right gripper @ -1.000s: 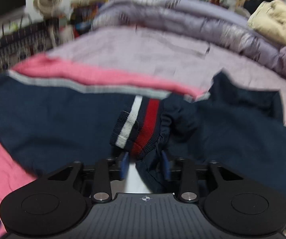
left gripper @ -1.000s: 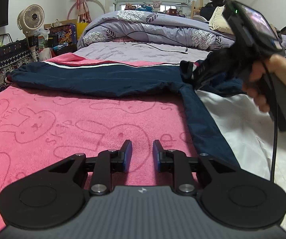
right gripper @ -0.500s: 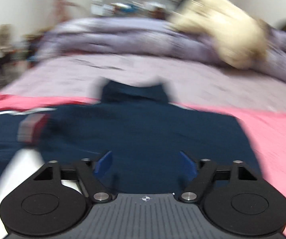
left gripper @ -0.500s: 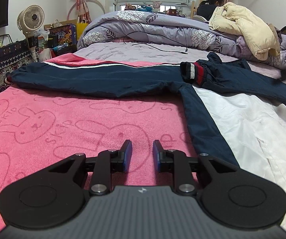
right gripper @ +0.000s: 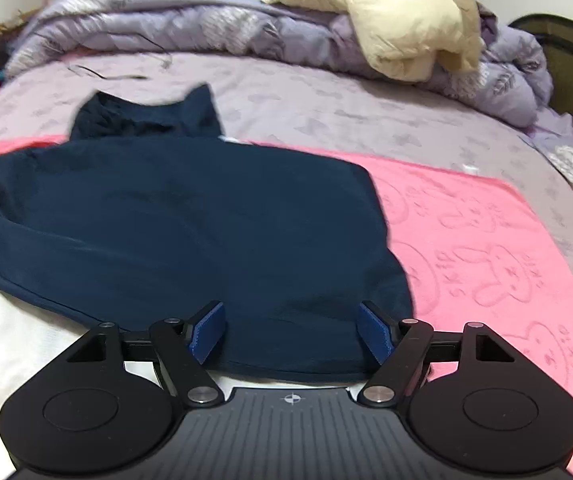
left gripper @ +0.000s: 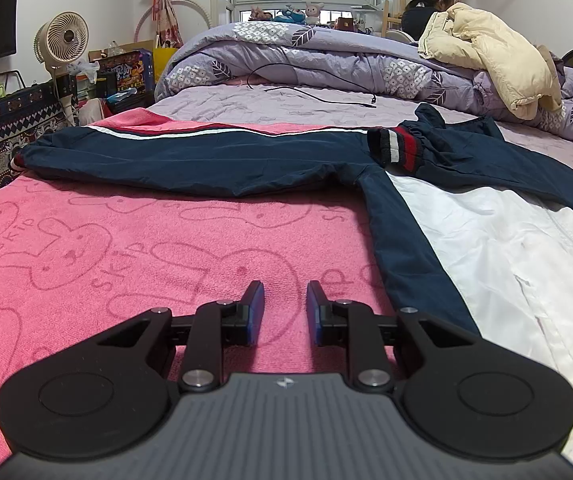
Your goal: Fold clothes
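Observation:
A navy and white jacket (left gripper: 466, 240) lies flat on a pink bunny towel (left gripper: 126, 248) on the bed. Its left sleeve (left gripper: 190, 156) stretches out to the left. Its right sleeve is folded across the chest, with the striped cuff (left gripper: 396, 147) near the collar. My left gripper (left gripper: 285, 308) hovers low over the towel, left of the jacket's side, with a narrow gap between its fingers and nothing held. My right gripper (right gripper: 291, 330) is wide open and empty, above the navy folded sleeve (right gripper: 190, 232) by the jacket's right shoulder.
A rolled purple quilt (left gripper: 326, 56) with a cream coat (left gripper: 490, 48) on it lies across the far end of the bed. A black cable (left gripper: 310, 92) lies on the purple sheet. A fan (left gripper: 60, 40) and clutter stand at the left wall.
My right gripper has let go of the striped cuff, opened wide, and swung right toward the jacket's shoulder. The sleeve now lies folded across the chest. The left gripper has not moved.

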The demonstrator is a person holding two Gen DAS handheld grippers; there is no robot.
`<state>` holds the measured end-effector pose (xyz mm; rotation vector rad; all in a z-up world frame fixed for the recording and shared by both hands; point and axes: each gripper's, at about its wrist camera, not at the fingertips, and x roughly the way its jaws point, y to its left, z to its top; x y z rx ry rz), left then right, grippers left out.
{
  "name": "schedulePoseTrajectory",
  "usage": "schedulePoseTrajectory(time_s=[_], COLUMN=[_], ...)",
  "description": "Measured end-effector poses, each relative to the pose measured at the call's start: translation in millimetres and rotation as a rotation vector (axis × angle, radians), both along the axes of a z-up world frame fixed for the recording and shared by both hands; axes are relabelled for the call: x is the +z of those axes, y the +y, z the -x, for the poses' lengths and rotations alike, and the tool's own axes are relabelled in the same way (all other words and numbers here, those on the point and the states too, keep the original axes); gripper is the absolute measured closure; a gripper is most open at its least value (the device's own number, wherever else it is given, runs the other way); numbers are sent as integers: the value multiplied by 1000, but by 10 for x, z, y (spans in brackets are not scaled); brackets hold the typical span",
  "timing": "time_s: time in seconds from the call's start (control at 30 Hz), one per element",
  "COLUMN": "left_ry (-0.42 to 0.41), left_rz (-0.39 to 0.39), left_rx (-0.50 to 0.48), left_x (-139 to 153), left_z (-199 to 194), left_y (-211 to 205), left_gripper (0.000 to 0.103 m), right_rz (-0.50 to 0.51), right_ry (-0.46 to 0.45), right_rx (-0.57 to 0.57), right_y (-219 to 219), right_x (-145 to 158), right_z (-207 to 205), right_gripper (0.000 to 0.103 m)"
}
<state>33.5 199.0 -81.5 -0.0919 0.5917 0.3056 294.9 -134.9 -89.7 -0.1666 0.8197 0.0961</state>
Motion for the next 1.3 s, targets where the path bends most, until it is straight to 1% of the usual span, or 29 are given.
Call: schedulePoseTrajectory(time_s=[0.03,0.1,0.13,0.17,0.2,0.23,0.27,0.33,0.37,0.43,0.5,0.53,0.57,0.6,0.63,0.67,0.7,0.77,0.8,0.9,1.0,1.03,1.07,1.1,1.13,1.17,1.23,1.3], left_ry=[0,-1,0,0,0,1,1,1,1,0,-3,-3,-4,-5,-5,-5,-5,-8,-10,-14,-14,-14,-14,-14,-14,-15,-16,-17], left_rz=[1,0,-2,-3,-5,-5,-6,-7,-7,-6,-3,-2,0,-1,0,0,2,7,11,20,21,20,20,20,21,22,25,27], left_rx=[0,0,0,0,0,0,0,1,1,0,0,0,-1,-1,0,0,0,0,0,0,1,1,2,1,1,1,1,1], left_x=[0,2,4,2,1,1,1,-1,-1,-2,-4,-4,-5,-5,-6,-6,-6,-6,-6,-6,-5,-6,-6,-8,-8,-8,-8,-9], left_z=[-1,0,0,-2,-3,-5,-6,-7,-8,-8,-6,-6,-5,-5,-4,-5,-5,2,4,14,15,17,18,17,18,19,20,23], left_y=[2,2,2,1,1,1,1,1,2,4,8,10,12,12,12,13,16,23,28,36,35,36,37,39,40,40,45,45], left_gripper=[75,75,75,75,75,75,75,75,75,75,75,75,75,75,75,75,75,75,75,75,75,75,75,75,75,75,74,74], right_rz=[-29,-115,-147,-146,-130,-109,-81,-33,-32,-51,-73,-77,-73,-62,-42,-20,-9,-14,-26,-78,-126,-123,-101,-78,-62,-60,-80,-125], right_ry=[-10,-41,-53,-51,-39,-30,-18,44,64,64,13,-13,-25,-13,23,60,69,34,20,-54,-89,-62,-12,39,46,31,53,42], right_rx=[-22,-39,-42,-38,-28,-19,-16,-44,-66,-101,-68,-42,-25,-16,-15,-13,-16,-25,0,136,281,318,348,378,377,350,319,351], right_y=[-41,-128,-163,-180,-185,-178,-178,-221,-235,-220,-145,-104,-61,-23,2,21,40,83,126,291,570,697,825,952,1036,1059,1066,1041], right_x=[25,80,105,114,108,91,49,-118,-152,-75,68,112,131,107,22,-77,-115,-52,-6,149,293,274,200,126,75,85,198,345], right_z=[-10,-41,-71,-133,-212,-306,-422,-685,-772,-850,-813,-786,-775,-786,-820,-853,-843,-722,-631,-283,8,31,33,35,54,84,147,351], right_gripper=[34,34,41,59,66,70,70,71,70,68,68,60,44,37,32,32,32,34,35,35,34,32,27,27,24,22,28,28])
